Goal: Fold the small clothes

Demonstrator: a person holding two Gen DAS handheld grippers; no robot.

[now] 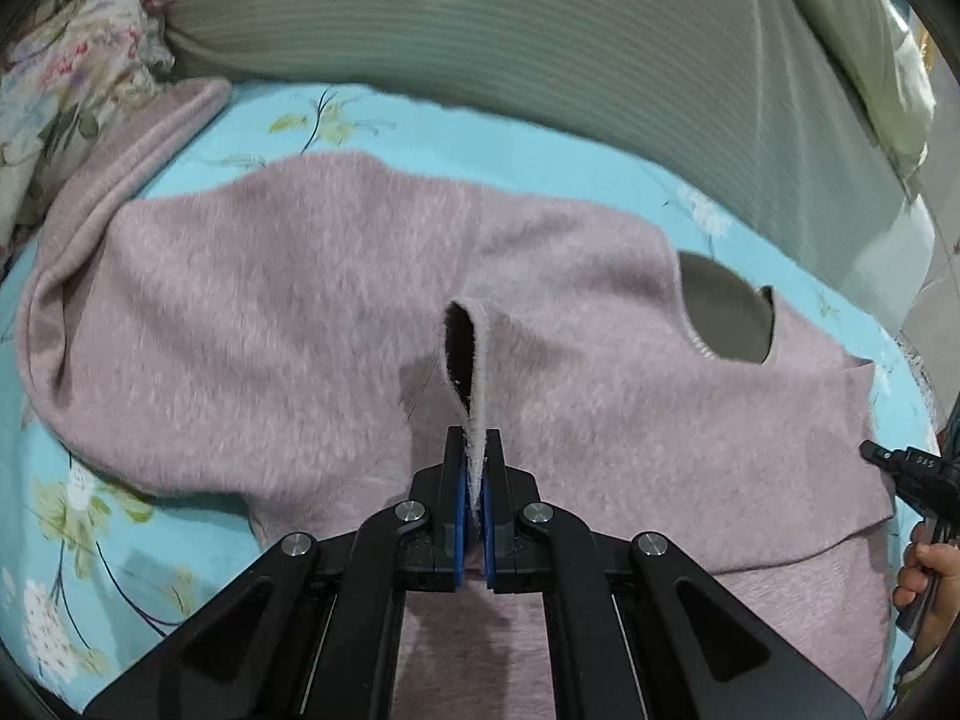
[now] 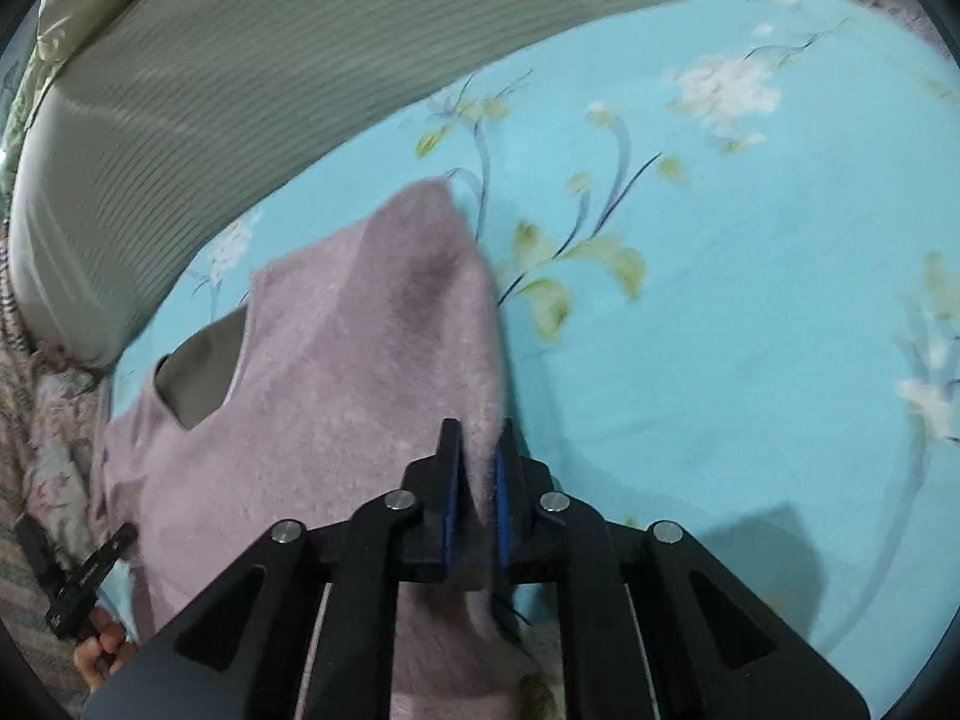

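Note:
A fuzzy mauve sweater [image 1: 270, 312] lies spread on a light blue floral sheet [image 1: 420, 132], its grey-lined neck opening [image 1: 726, 312] to the right. My left gripper [image 1: 474, 438] is shut on a raised ridge of the sweater's fabric, which stands up as a narrow fold in front of the jaws. In the right wrist view the same sweater [image 2: 336, 372] rises in a peak from the sheet [image 2: 720, 300], and my right gripper [image 2: 477, 429] is shut on its right edge, with the fabric filling the gap between the blue pads. The neck opening [image 2: 201, 372] shows at left.
A ribbed grey-green cushion [image 1: 510, 30] runs along the far side of the sheet. A floral pillow [image 1: 66, 72] sits at the upper left. A person's hand [image 1: 927, 576] holds the other gripper's handle at the right edge; a hand [image 2: 99, 654] also shows bottom left.

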